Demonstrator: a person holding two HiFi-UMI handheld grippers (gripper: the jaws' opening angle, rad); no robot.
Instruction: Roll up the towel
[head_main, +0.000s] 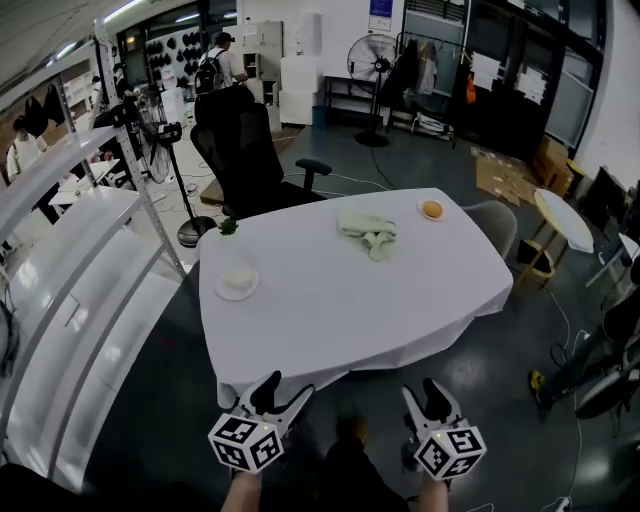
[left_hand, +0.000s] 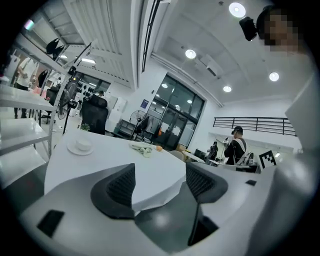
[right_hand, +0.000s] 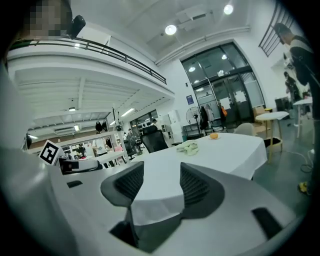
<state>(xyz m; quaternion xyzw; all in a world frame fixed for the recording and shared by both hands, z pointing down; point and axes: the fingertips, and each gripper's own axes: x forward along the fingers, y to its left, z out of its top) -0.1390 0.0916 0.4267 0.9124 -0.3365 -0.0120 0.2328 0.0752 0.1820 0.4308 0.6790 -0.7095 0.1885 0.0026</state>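
1. While both grippers were held off the table's (head_main: 350, 310) near edge, the towel (head_main: 368, 232) lay crumpled on its far side, well apart from them.
2. Left gripper (head_main: 287, 388): jaws spread, nothing between them.
3. Right gripper (head_main: 422, 392): jaws spread, nothing gripped.
4. An orange (head_main: 432, 209) sat near the towel, and a cup (head_main: 238, 281) stood at the table's left.

The towel (head_main: 368, 231), upper centre, looks like soft crumpled cloth. Smooth matt white cloth covers the surface (head_main: 330, 310). The floor (head_main: 475, 375) is dark and glossy. The left tool (left_hand: 160, 174) and right tool (right_hand: 161, 176) are matt grey plastic with ribbed black pads (left_hand: 122, 186).
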